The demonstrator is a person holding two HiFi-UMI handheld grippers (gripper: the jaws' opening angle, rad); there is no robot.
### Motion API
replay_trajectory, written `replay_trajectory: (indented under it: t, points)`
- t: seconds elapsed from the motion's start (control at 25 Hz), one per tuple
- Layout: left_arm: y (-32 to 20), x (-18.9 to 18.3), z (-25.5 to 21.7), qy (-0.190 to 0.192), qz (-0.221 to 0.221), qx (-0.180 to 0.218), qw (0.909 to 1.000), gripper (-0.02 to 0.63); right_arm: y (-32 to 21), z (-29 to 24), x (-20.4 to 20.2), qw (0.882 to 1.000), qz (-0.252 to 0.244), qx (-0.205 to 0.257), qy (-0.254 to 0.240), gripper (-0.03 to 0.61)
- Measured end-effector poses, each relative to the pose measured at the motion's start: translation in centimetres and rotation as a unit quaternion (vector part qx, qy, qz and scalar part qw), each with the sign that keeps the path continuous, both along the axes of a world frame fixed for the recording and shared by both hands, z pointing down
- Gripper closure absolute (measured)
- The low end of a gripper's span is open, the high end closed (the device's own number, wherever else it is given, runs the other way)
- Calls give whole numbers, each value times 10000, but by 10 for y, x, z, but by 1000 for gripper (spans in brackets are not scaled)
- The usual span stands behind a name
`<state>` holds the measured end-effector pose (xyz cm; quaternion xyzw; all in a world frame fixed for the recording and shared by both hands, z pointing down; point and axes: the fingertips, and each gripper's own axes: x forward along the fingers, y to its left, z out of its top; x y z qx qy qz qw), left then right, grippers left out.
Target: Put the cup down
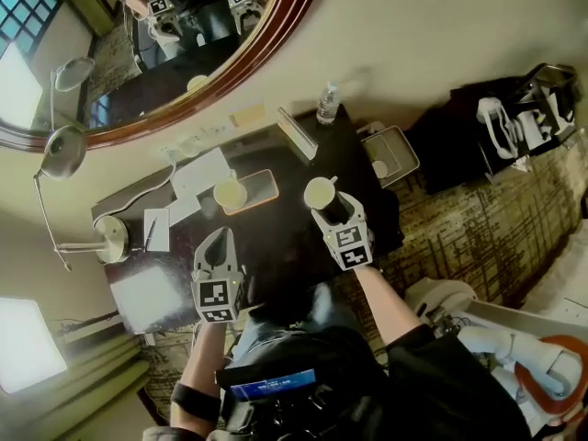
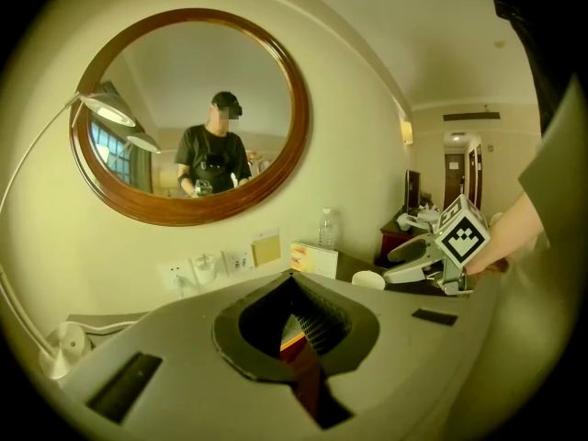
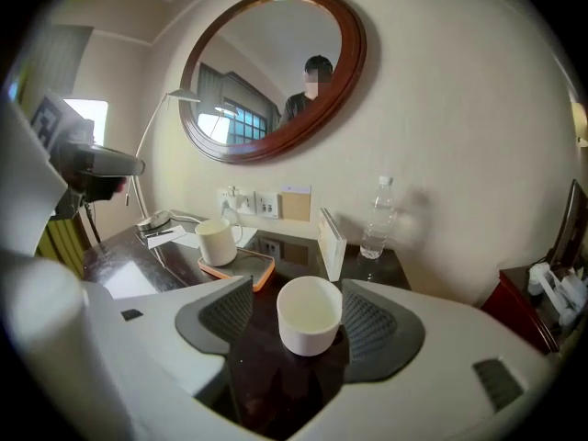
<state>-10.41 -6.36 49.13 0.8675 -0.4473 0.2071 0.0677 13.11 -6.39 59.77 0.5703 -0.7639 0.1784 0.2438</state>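
A small white handleless cup (image 3: 310, 315) stands upright on the dark desk (image 3: 276, 384), between the pads of my right gripper (image 3: 299, 327). The left pad stands clearly apart from the cup; the right pad is at its wall or nearly so. In the head view the cup (image 1: 320, 192) sits just beyond the right gripper (image 1: 325, 204) at the desk's middle. My left gripper (image 1: 217, 243) hovers over the desk's near left part, shut with nothing in it. The left gripper view shows its jaws (image 2: 294, 324) closed, and the right gripper (image 2: 418, 269) with the cup (image 2: 369, 280) off to the right.
A white mug (image 3: 217, 242) stands on an orange-rimmed tray (image 3: 246, 266) left of the cup. A water bottle (image 3: 377, 219) and an upright card (image 3: 331, 242) stand by the wall. Papers and a desk lamp (image 1: 101, 237) occupy the desk's left end. A round mirror (image 3: 276, 72) hangs above.
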Motion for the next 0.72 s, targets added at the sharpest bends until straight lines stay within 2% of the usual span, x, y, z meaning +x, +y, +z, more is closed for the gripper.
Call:
replay_trajectory:
  t: [0.2, 0.28, 0.52, 0.72]
  points:
    - [3, -9, -7, 213, -114, -18, 9997, 612, 17, -46, -17, 9991, -196, 347, -125, 381]
    - [6, -14, -8, 263, -134, -47, 9996, 612, 22, -63, -25, 9985, -204, 450, -251, 412]
    - [17, -30, -7, 349, -186, -120, 9991, 612, 32, -103, -45, 9951, -204, 814, -522, 560]
    - [21, -40, -3, 411, -257, -180, 9987, 612, 38, -109, -65, 9940, -370, 796, -646, 563]
